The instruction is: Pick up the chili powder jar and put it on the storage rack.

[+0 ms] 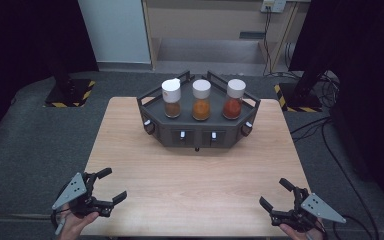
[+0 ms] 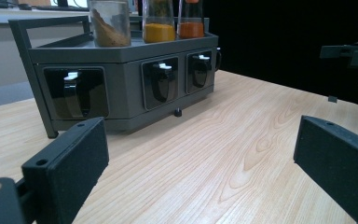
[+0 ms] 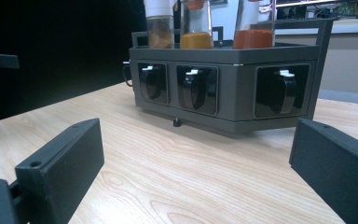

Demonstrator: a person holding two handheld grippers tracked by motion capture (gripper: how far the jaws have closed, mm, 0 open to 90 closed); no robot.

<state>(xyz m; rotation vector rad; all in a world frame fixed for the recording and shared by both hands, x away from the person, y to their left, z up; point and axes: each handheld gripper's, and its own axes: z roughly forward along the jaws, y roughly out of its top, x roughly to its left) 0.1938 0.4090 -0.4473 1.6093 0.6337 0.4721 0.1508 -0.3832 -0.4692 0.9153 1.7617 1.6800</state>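
A dark grey spice rack (image 1: 198,131) stands at the far middle of the wooden table (image 1: 195,180). On its top sit three white-capped jars: brown powder (image 1: 171,98), orange powder (image 1: 201,100) and red powder (image 1: 233,99). Small black scoops with white tabs (image 2: 161,81) (image 3: 193,88) fill the recesses in its front. My left gripper (image 1: 111,186) rests at the near left corner, open and empty, its jaws wide apart in the left gripper view (image 2: 200,172). My right gripper (image 1: 276,194) sits at the near right corner, also open with nothing between its jaws (image 3: 196,172).
The table is ringed by grey carpet (image 1: 25,150). Black stands with yellow-striped bases (image 1: 70,92) (image 1: 300,97) flank the far side, and cables (image 1: 330,145) trail on the floor at right. Bare wood lies between the grippers and the rack.
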